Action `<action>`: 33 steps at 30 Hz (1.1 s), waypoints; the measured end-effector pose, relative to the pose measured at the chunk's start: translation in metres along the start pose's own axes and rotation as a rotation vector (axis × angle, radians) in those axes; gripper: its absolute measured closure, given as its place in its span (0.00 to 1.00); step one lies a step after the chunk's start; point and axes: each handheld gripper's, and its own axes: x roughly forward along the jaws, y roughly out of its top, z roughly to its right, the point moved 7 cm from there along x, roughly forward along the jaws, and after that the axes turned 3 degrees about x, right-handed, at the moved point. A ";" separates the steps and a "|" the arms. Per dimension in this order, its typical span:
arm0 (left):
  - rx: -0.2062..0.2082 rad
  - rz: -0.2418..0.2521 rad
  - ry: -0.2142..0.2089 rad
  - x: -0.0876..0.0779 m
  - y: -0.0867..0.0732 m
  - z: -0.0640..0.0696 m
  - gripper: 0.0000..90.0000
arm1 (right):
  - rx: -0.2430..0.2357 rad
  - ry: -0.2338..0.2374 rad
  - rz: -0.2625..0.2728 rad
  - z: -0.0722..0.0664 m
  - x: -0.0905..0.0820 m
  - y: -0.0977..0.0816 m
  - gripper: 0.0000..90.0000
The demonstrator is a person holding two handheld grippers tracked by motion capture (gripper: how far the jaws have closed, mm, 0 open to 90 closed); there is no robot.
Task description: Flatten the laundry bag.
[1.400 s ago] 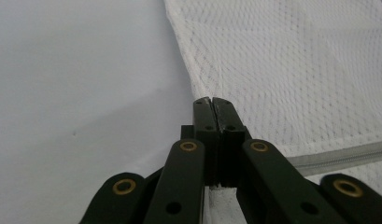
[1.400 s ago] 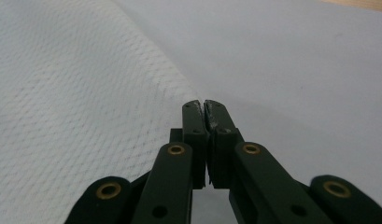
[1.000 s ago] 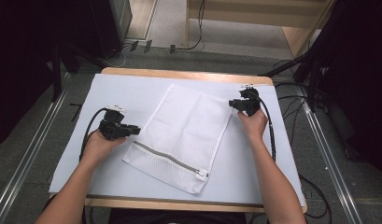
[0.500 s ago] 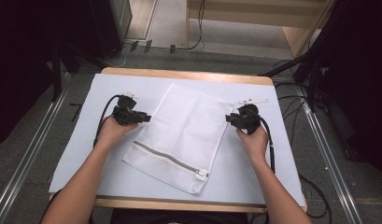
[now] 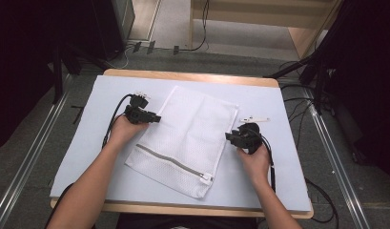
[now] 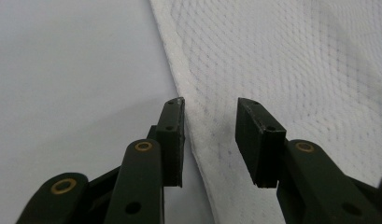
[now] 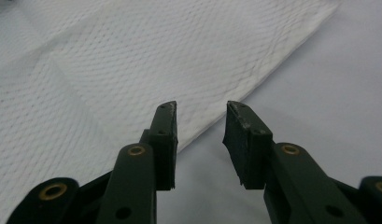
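On a pale blue-grey mat (image 5: 87,138) that covers a wooden-edged table (image 5: 192,76), a white mesh laundry bag (image 5: 188,138) lies flat and turned at a slant, its shape a long rectangle. Its fabric is a fine, honeycomb-like net, soft and faintly creased, with a plain hemmed border along each side. A zipper (image 5: 171,162) runs straight across the bag near its closer end, with a small pull at the right.

The left gripper (image 5: 152,118) sits at the bag's left edge, held in the person's left hand (image 5: 126,131). In the left gripper view its 2 flat black jaws, matte and blocky with brass-coloured rivets on the links behind them, stand partly apart over the hem of the bag (image 6: 282,60); they have just been opening, and the pads press on nothing.

The right gripper (image 5: 230,137) is at the bag's right edge, in the right hand (image 5: 254,160). In the right gripper view its jaws are likewise parted at a middling gap, having just been opening, with the bag's hemmed edge (image 7: 132,70) lying under the gap and the smooth mat (image 7: 328,93) beyond. Neither pad touches the cloth.

A small white tag-like piece (image 5: 254,118) lies on the mat just beyond the right gripper.
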 end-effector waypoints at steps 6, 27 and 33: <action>-0.003 -0.001 0.004 0.001 0.000 0.001 0.74 | 0.013 -0.002 -0.009 -0.008 0.004 -0.008 0.70; 0.019 -0.024 -0.028 0.004 -0.003 0.014 0.99 | -0.069 -0.033 0.001 -0.015 0.017 -0.010 0.99; 0.022 -0.017 -0.026 0.001 -0.002 0.014 1.00 | -0.061 -0.014 -0.027 -0.014 0.018 -0.005 1.00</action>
